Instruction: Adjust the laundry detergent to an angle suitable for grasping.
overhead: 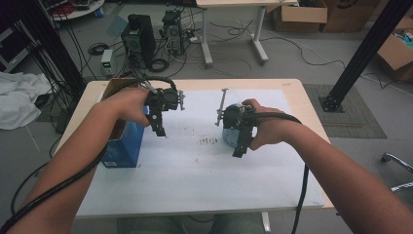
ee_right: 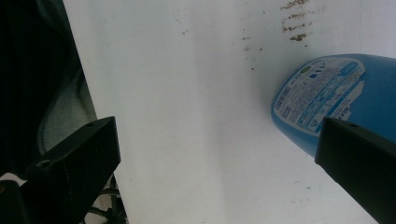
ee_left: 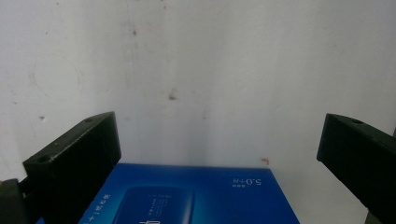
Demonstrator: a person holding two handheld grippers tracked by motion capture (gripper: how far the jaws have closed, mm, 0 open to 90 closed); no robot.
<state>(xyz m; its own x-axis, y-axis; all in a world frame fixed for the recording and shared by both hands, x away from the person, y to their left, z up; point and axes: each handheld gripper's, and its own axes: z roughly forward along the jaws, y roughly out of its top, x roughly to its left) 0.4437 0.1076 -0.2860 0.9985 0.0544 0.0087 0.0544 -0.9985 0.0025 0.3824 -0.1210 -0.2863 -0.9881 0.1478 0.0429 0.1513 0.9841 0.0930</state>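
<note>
High view, arms: two forearms are seen coming in from the bottom edge, one at each side, both raised over the bench [overhead: 292,92].
High view, left hand: the left tongs [overhead: 158,127] are held above the white sheet [overhead: 195,175], tipped forward and down, just beside the upper right corner of the blue box [overhead: 124,146].
High view, right hand: the right tongs [overhead: 241,148] are held pointing down, directly in front of the blue bottle [overhead: 228,134], which is largely covered by them.
High view, count: one blue box, one blue bottle and two cables are counted on or over the bench.
Left gripper view, tongs: the two black jaws are seen standing wide apart, with nothing between them.
Left gripper view, box: the printed top of the blue box [ee_left: 196,196] is seen low in the middle, below the jaws, with the white sheet [ee_left: 210,70] beyond it.
Left gripper view, count: one box is counted.
Right gripper view, tongs: the jaws are seen spread wide, with bare white sheet [ee_right: 187,116] between them.
Right gripper view, bottle: the blue bottle [ee_right: 336,98] lies at the right, its label turned to the camera, partly behind the right-hand jaw; whether it is touched cannot be told.
Right gripper view, marks: a cluster of brown smudges [ee_right: 292,21] is seen on the sheet near the top.
Right gripper view, count: one bottle is counted.
</note>
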